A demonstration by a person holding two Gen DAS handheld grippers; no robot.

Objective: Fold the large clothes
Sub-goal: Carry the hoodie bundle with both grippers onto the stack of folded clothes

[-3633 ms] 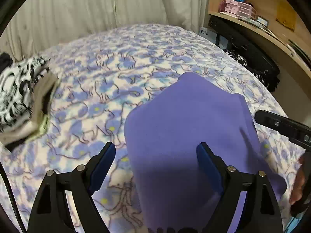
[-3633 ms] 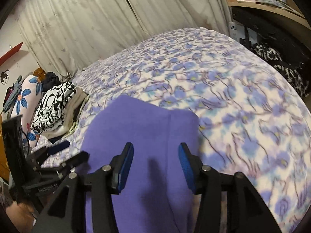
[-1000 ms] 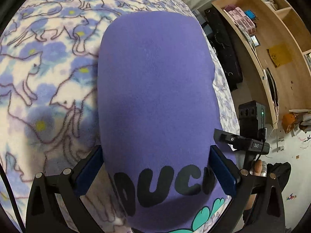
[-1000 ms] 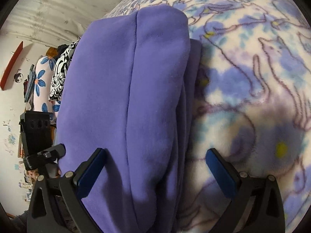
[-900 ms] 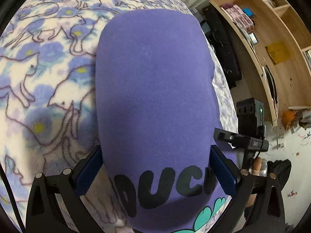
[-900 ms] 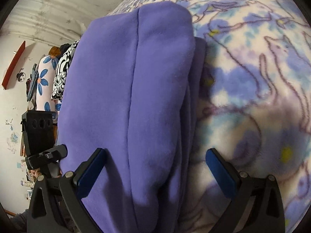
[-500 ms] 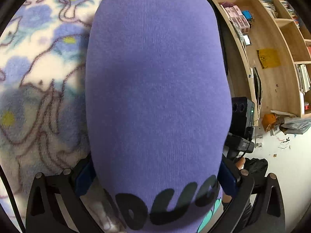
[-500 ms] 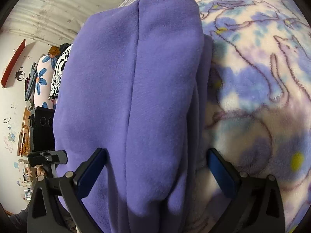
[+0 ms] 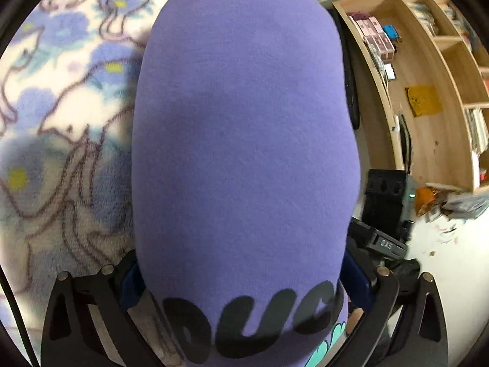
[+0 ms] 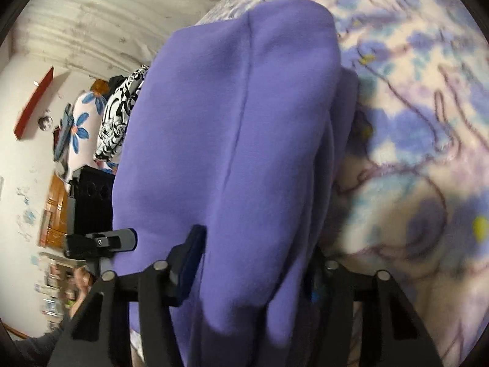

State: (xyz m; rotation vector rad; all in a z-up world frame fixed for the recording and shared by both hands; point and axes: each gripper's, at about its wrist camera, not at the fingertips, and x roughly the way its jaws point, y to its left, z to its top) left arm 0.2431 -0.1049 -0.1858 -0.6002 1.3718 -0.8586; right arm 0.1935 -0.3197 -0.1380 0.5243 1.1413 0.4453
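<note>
Your folded purple fleece sweatshirt (image 9: 244, 140) lies on the fuzzy white blanket with blue flowers and outlined animal figures (image 9: 61, 116), long axis running straight away from both cameras, rounded folded end pointing far, printed end nearest you. Right wrist view shows a seam line running lengthwise down the sweatshirt (image 10: 238, 140), with stacked fold layers along its right edge, next to the blanket (image 10: 428, 122). Readable print: big black letters "DUC" across the near end in the left wrist view, last letter cut off at the fabric edge; a teal graphic sits just under it, too cropped to identify. Your left gripper (image 9: 241, 278) straddles the near end, blue pads at both side edges of the bundle; I can't tell whether they're pressing or just flanking. Your right gripper (image 10: 253, 257) has its jaws closing with a thick bunch of the fabric between them; the left blue pad already dents the cloth, the right pad is mostly hidden behind the folds. Each view catches the other gripper's black body at the sweatshirt's side, with a small white label, unreadable. Further out: a wooden bookshelf with pink boxes and books (image 9: 428, 76) at right in the left view; in the right view a stack of black-and-white patterned folded clothes (image 10: 119, 116), a white cushion with blue flowers (image 10: 81, 131) and a pale pleated curtain (image 10: 122, 18).
</note>
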